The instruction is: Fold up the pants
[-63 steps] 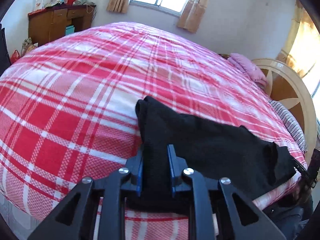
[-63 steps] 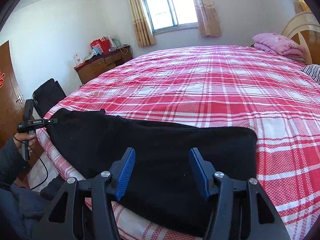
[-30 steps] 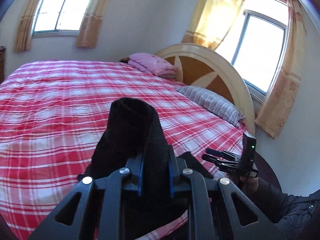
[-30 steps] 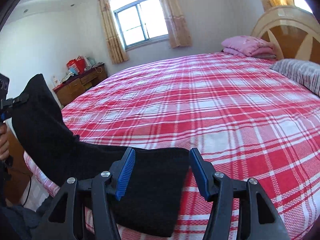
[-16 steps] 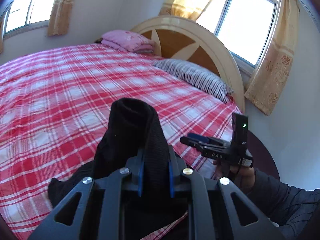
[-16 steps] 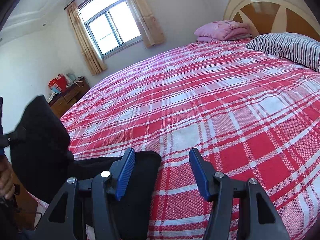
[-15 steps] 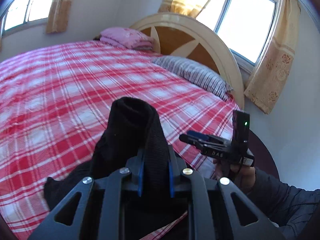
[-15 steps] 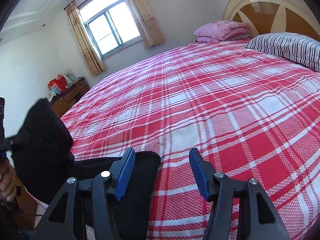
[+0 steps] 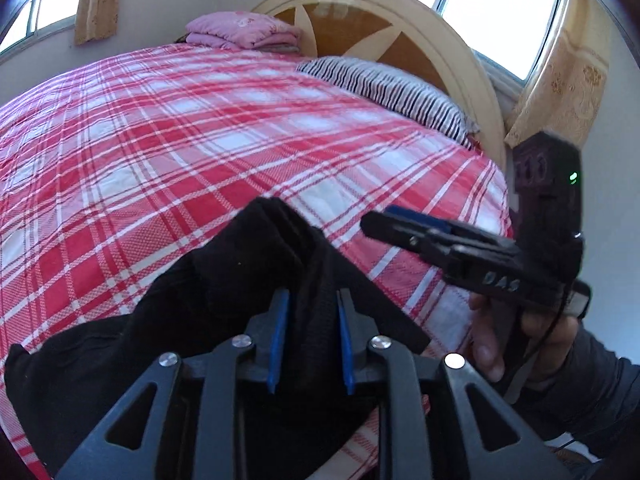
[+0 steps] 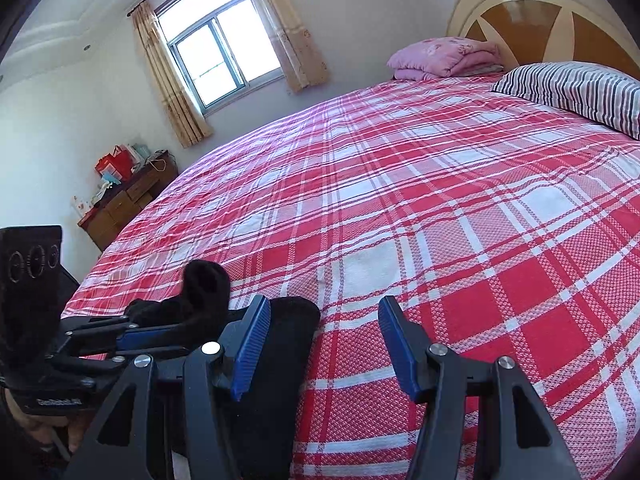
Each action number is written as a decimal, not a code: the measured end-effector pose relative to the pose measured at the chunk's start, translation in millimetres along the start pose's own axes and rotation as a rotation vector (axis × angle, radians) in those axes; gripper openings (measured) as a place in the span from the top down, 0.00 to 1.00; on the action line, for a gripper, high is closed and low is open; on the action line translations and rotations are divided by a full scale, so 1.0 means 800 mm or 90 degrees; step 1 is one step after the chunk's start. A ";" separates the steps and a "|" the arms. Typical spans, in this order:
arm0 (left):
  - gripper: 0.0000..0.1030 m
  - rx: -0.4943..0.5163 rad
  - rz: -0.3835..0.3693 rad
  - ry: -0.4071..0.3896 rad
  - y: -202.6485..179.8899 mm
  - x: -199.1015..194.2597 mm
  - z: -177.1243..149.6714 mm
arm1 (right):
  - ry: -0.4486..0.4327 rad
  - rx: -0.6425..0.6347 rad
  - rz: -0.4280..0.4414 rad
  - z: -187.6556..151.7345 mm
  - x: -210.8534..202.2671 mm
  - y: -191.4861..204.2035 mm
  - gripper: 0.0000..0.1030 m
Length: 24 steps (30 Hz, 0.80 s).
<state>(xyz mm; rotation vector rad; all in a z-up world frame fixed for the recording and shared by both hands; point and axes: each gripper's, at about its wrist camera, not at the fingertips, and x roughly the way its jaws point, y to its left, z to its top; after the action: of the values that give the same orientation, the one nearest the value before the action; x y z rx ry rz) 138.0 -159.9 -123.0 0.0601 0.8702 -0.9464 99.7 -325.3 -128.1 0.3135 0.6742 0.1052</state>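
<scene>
The black pants (image 9: 200, 300) lie bunched at the near edge of the red plaid bed (image 9: 160, 140). My left gripper (image 9: 311, 296) still has a fold of them between its blue pads while its jaws are opening; the fold stands up just past the fingertips. Close to the right, a person's hand (image 9: 488, 344) holds my right gripper (image 9: 384, 220) over the bed edge. In the right wrist view, the right gripper (image 10: 324, 304) is open with only bedspread between its fingers. Its left finger hangs over the pants' folded end (image 10: 204, 284), and the left gripper (image 10: 160, 326) comes in from the left.
A striped pillow (image 9: 392, 88) and a folded pink blanket (image 9: 240, 32) lie by the round headboard (image 9: 400, 20). A wooden dresser (image 10: 124, 204) with bags stands against the far wall. The plaid bedspread stretches wide beyond the pants.
The left gripper has carried the pants' end across toward the right gripper and lowered it to the bed. Its pads stand slightly wider apart. The right gripper has hardly moved.
</scene>
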 end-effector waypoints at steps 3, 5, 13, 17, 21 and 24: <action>0.54 0.034 0.009 -0.042 -0.009 -0.025 -0.003 | -0.004 0.010 0.002 0.001 -0.003 -0.002 0.44; 0.41 0.062 0.046 -0.077 -0.010 -0.048 -0.009 | -0.005 0.018 0.013 0.004 -0.008 -0.001 0.44; 0.27 0.072 0.275 -0.128 0.051 -0.108 -0.067 | 0.083 -0.001 0.105 -0.005 -0.015 0.052 0.43; 0.27 0.019 0.342 -0.107 0.098 -0.108 -0.089 | 0.118 -0.081 0.069 -0.025 -0.013 0.087 0.44; 0.27 -0.047 0.325 -0.103 0.123 -0.105 -0.099 | 0.136 -0.176 0.004 -0.044 -0.004 0.110 0.44; 0.27 -0.033 0.334 -0.099 0.117 -0.097 -0.099 | 0.144 -0.209 -0.029 -0.048 0.002 0.106 0.77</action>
<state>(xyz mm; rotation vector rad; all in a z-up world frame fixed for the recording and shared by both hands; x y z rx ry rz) 134.6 -17.6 -153.1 0.1598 0.6851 -0.4302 77.2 -235.2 -130.8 -0.0313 0.8739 0.2078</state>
